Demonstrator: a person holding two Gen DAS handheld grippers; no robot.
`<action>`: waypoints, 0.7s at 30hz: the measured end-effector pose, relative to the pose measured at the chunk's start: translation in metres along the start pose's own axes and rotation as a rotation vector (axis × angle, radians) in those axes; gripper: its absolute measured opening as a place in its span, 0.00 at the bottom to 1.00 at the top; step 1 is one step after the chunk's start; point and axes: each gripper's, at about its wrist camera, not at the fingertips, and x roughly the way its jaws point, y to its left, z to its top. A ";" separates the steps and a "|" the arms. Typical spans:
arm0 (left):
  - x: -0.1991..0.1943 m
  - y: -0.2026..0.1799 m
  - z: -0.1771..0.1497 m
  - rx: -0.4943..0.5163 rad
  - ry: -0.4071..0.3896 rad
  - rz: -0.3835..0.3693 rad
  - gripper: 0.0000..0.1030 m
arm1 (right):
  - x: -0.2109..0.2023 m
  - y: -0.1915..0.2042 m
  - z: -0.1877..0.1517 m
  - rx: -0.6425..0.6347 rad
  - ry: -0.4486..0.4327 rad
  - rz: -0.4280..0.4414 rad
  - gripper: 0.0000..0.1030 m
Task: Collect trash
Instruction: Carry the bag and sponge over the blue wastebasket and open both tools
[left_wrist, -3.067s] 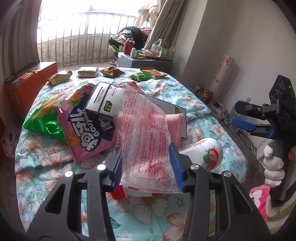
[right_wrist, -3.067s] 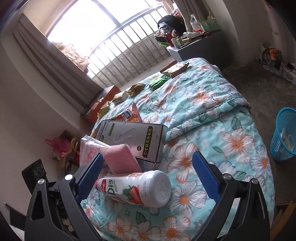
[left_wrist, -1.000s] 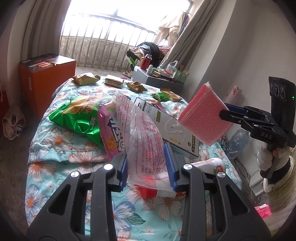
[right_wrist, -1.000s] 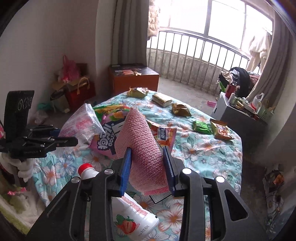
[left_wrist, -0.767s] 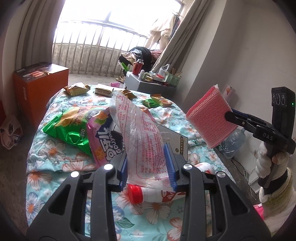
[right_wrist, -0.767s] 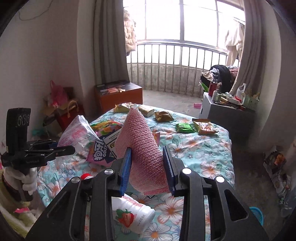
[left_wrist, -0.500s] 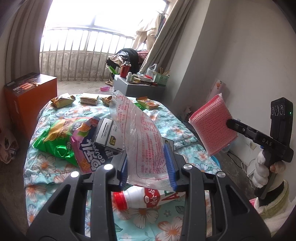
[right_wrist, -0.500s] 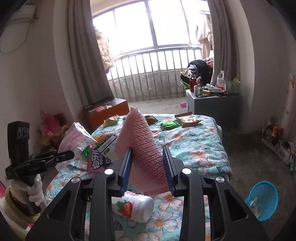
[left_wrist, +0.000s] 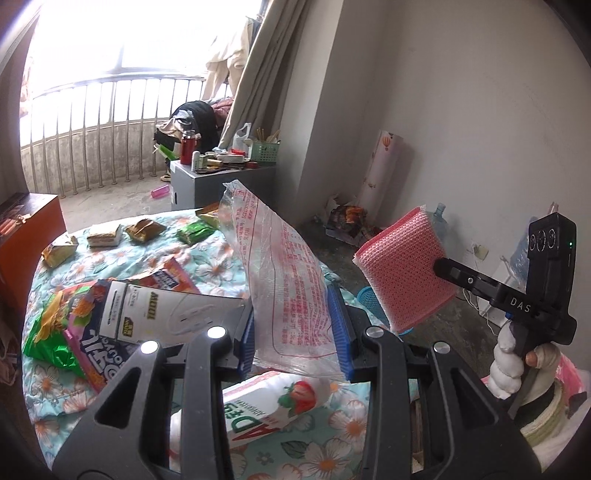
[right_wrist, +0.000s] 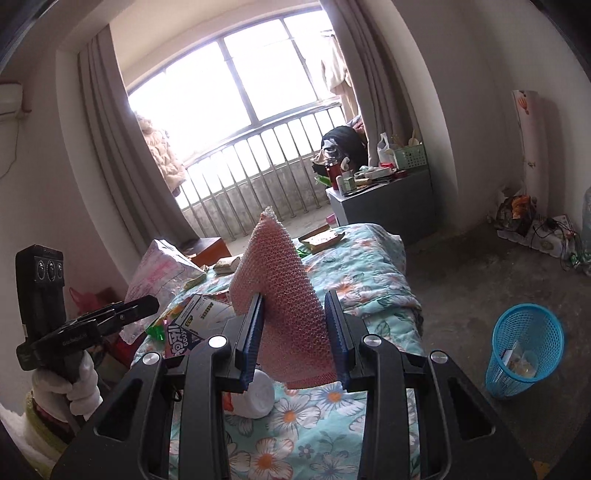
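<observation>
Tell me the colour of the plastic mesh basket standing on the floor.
The plastic mesh basket is light blue, best seen in the right wrist view.

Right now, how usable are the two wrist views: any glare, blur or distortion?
Left wrist view: the window is blown out to white, and the yogurt bottle under the claw is soft. Right wrist view: the window is overexposed; the blue basket is sharp. Both views show fisheye bending and dark corners.

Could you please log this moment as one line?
left gripper: holds plastic bag | right gripper: holds pink sponge | blue basket: on floor
</observation>
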 end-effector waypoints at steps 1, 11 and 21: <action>0.006 -0.007 0.003 0.013 0.007 -0.010 0.32 | -0.003 -0.006 -0.001 0.012 -0.008 -0.005 0.32; 0.066 -0.095 0.031 0.175 0.067 -0.108 0.32 | -0.041 -0.071 -0.010 0.129 -0.104 -0.079 0.32; 0.178 -0.192 0.055 0.252 0.272 -0.311 0.32 | -0.098 -0.168 -0.019 0.263 -0.237 -0.328 0.32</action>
